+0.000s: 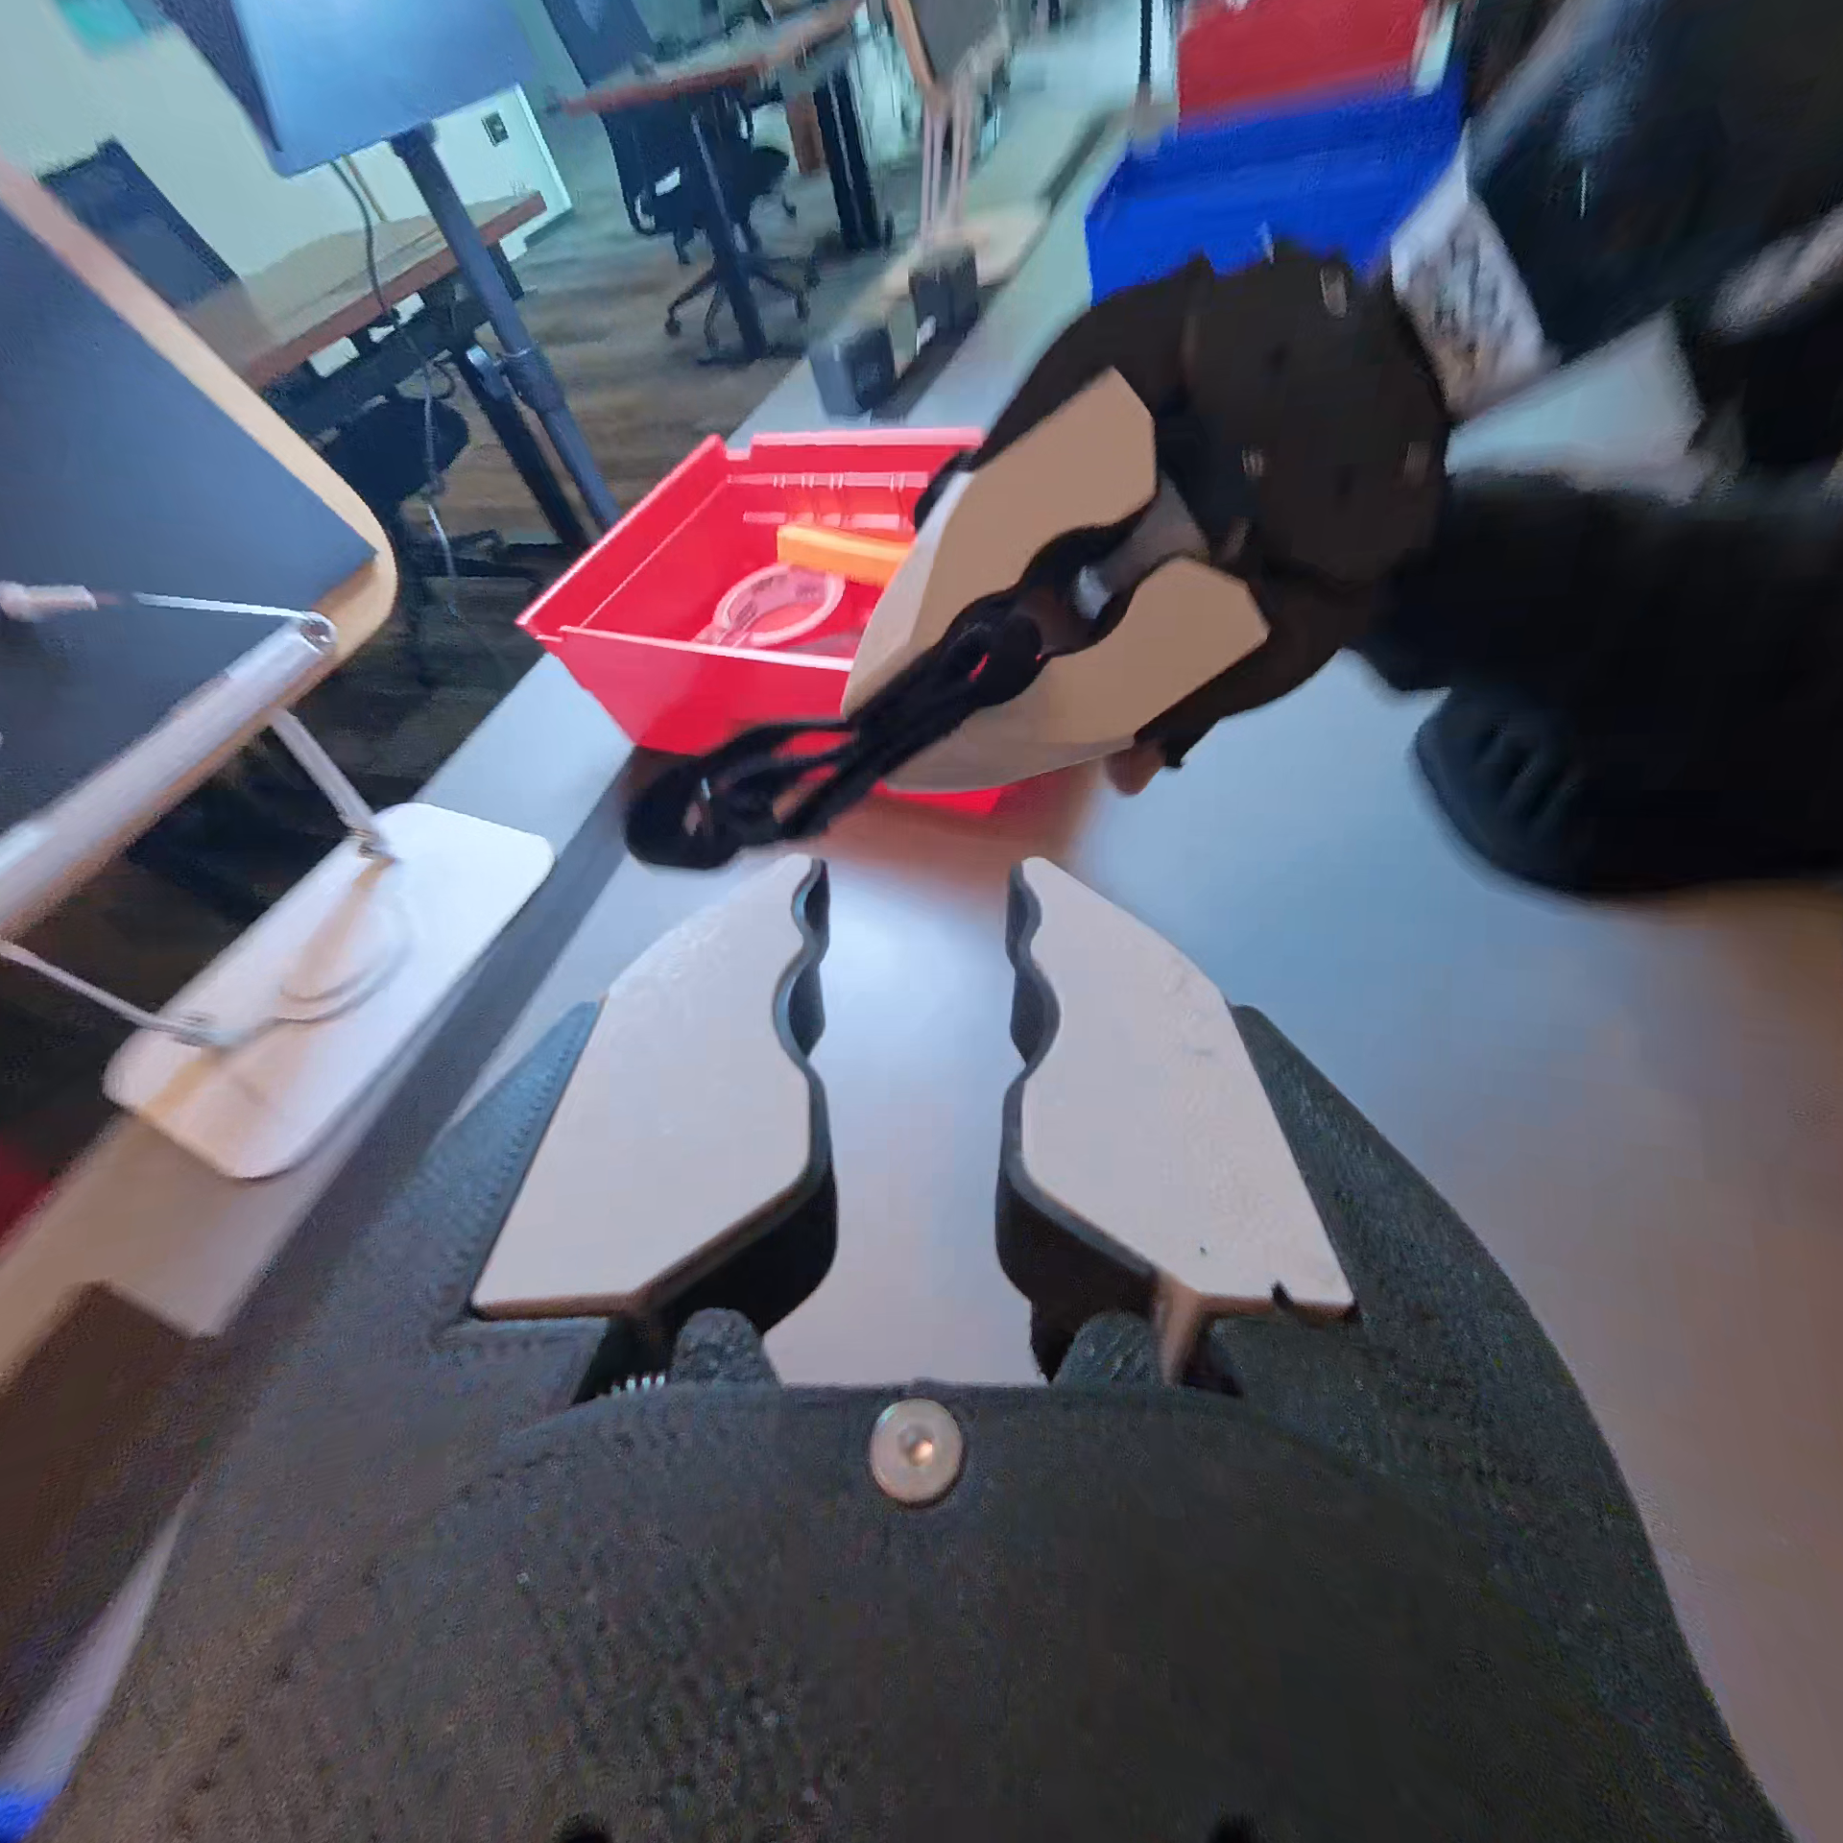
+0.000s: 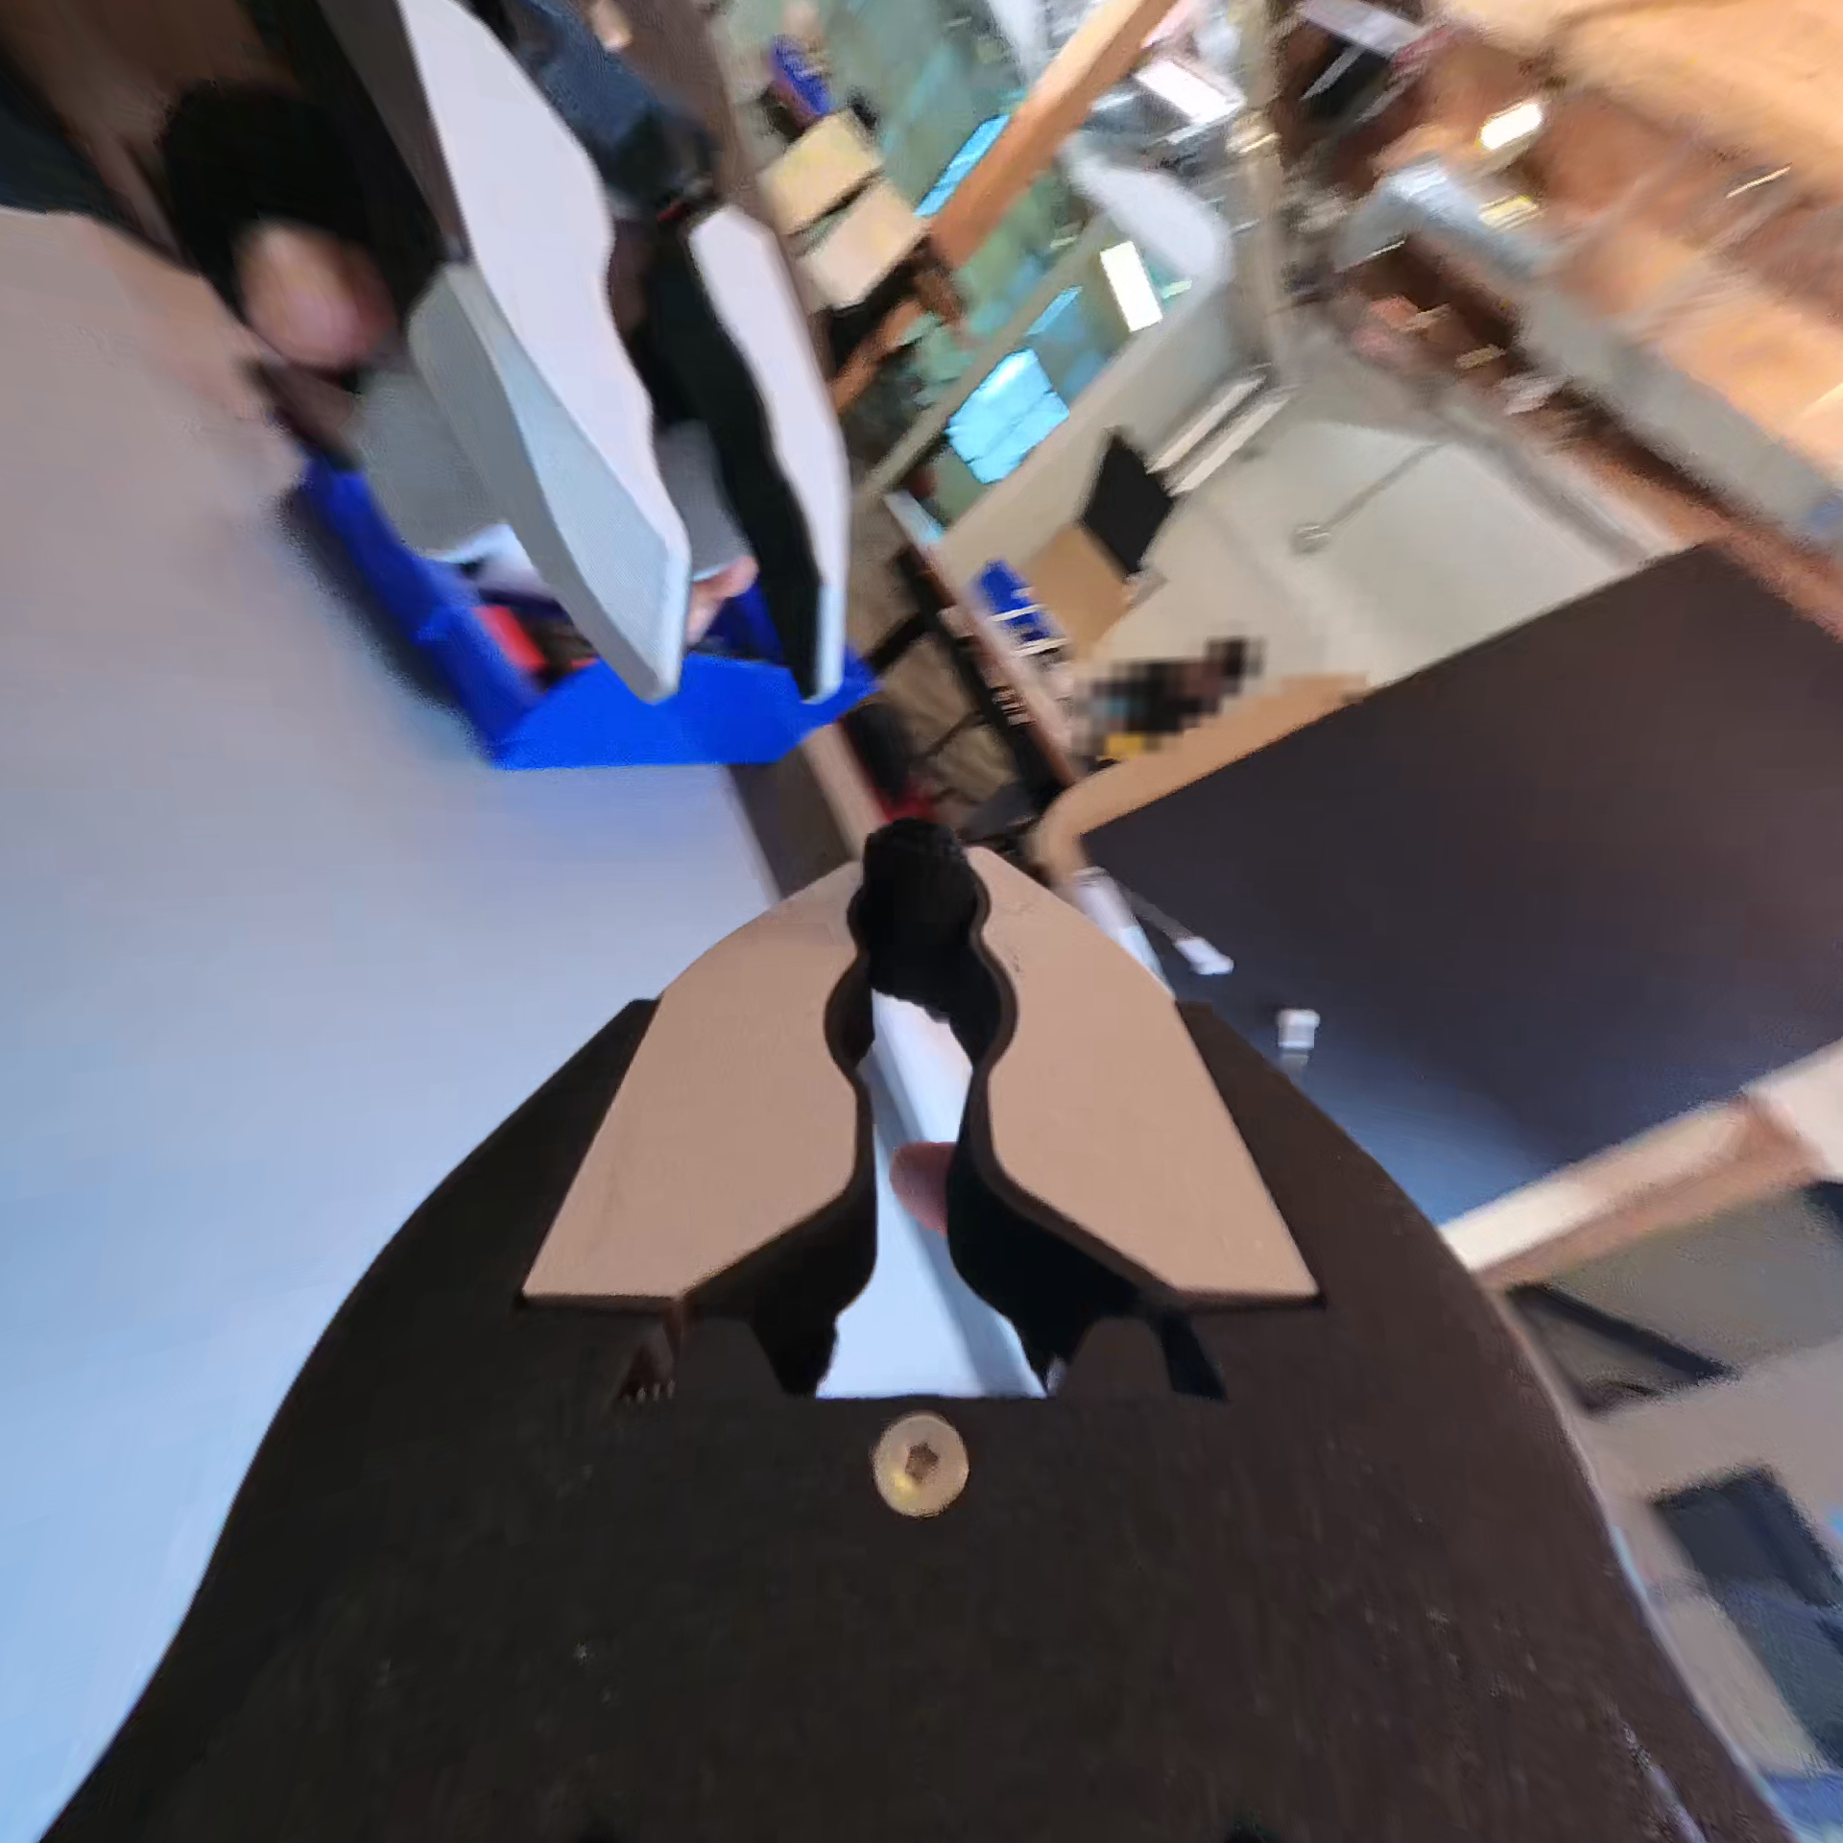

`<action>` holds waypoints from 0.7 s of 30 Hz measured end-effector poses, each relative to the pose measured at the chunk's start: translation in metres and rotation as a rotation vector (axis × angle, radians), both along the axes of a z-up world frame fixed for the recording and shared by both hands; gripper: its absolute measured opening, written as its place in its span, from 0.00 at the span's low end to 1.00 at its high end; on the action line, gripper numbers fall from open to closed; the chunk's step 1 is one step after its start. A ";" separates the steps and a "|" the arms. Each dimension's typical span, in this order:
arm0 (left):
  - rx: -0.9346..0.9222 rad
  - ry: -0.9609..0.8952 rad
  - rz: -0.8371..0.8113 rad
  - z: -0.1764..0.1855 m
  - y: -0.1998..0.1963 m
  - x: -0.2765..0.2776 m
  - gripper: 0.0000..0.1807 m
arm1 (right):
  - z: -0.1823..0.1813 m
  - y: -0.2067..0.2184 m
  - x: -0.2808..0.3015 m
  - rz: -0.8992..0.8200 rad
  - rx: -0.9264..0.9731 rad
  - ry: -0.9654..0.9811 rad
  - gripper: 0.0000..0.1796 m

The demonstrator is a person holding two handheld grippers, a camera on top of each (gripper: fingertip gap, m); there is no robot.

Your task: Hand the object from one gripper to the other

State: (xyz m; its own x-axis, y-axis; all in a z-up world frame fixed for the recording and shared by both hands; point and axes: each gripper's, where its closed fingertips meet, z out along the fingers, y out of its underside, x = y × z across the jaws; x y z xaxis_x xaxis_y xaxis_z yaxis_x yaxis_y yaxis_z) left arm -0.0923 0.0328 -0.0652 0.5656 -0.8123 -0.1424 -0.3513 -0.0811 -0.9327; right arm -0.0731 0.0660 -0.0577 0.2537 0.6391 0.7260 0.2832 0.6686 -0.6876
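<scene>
Cord bundle (image 1: 798, 768) is clamped in the right claw (image 1: 1007, 638), mid-frame above the bench (image 1: 1396, 997); left claw (image 1: 918, 918) is held apart just below, so nothing's been swapped yet.

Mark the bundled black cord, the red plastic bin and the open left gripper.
bundled black cord (image 1: 768, 788): left wrist view, on its hanging loops.
red plastic bin (image 1: 688, 683): left wrist view, on its front wall.
left gripper (image 1: 918, 888): left wrist view, midway between its fingertips.

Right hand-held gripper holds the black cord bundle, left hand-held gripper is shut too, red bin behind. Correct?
Not quite. The left hand-held gripper is open, jaws apart with nothing between them, per the left wrist view. The right hand-held gripper does hold the black cord bundle, red bin behind.
</scene>
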 end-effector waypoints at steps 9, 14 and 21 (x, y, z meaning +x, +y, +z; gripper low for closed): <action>-0.526 -0.927 -0.132 0.032 0.020 0.000 0.23 | 0.025 -0.027 -0.005 -0.214 0.777 0.088 0.06; -0.551 -0.878 -0.107 0.020 0.023 0.005 0.26 | -0.011 -0.037 -0.031 -0.145 0.822 -0.014 0.06; -0.381 -0.627 0.042 -0.006 0.038 -0.005 0.06 | -0.047 -0.030 -0.047 -0.099 0.690 -0.145 0.13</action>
State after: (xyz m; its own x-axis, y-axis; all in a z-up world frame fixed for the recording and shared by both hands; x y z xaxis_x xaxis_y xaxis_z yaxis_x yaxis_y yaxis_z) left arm -0.0978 0.0704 -0.0712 0.4803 -0.7165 0.5059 0.2493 -0.4414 -0.8620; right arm -0.1197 0.0360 -0.1048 0.1568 0.0003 0.9876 0.4215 0.9044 -0.0672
